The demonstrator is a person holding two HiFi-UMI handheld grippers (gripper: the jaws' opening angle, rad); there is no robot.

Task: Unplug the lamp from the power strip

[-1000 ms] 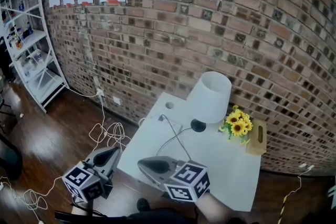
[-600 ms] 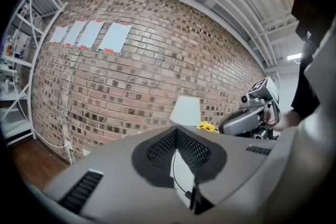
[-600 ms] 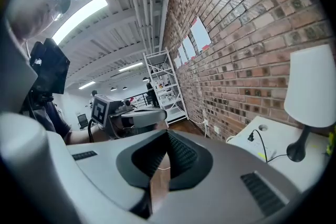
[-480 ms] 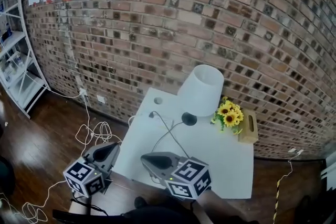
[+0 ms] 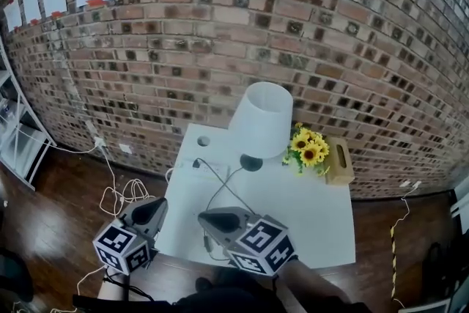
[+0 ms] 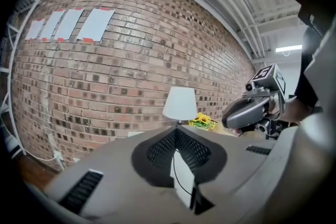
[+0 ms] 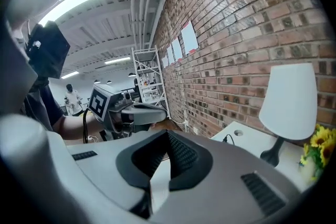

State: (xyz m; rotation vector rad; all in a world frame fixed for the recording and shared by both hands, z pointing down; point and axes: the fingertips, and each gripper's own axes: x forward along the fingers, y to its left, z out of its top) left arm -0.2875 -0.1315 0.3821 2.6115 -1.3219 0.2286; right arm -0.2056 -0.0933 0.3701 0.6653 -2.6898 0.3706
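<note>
A lamp (image 5: 260, 119) with a white shade and black base stands at the back of the white table (image 5: 308, 223). Its black cord (image 5: 220, 190) loops over the tabletop to a black plug (image 5: 196, 163), which sits on a white power strip (image 5: 216, 172) that barely stands out from the table. My left gripper (image 5: 157, 205) hangs shut and empty just off the table's left front corner. Over the front edge, my right gripper (image 5: 207, 218) is also shut with nothing in it. Both point toward the lamp (image 6: 180, 103), well short of the plug (image 7: 227, 139).
Yellow flowers (image 5: 308, 146) and a wooden tissue box (image 5: 339, 171) stand right of the lamp against the brick wall. White cables (image 5: 124, 194) lie tangled on the wooden floor at the left, below a wall socket (image 5: 97, 143). A white shelf unit (image 5: 18, 139) is far left.
Both grippers have come forward and slightly down toward the table's front edge. My head view has swung right, so the shelf has slid out at the left. The jaws stay as they were.
</note>
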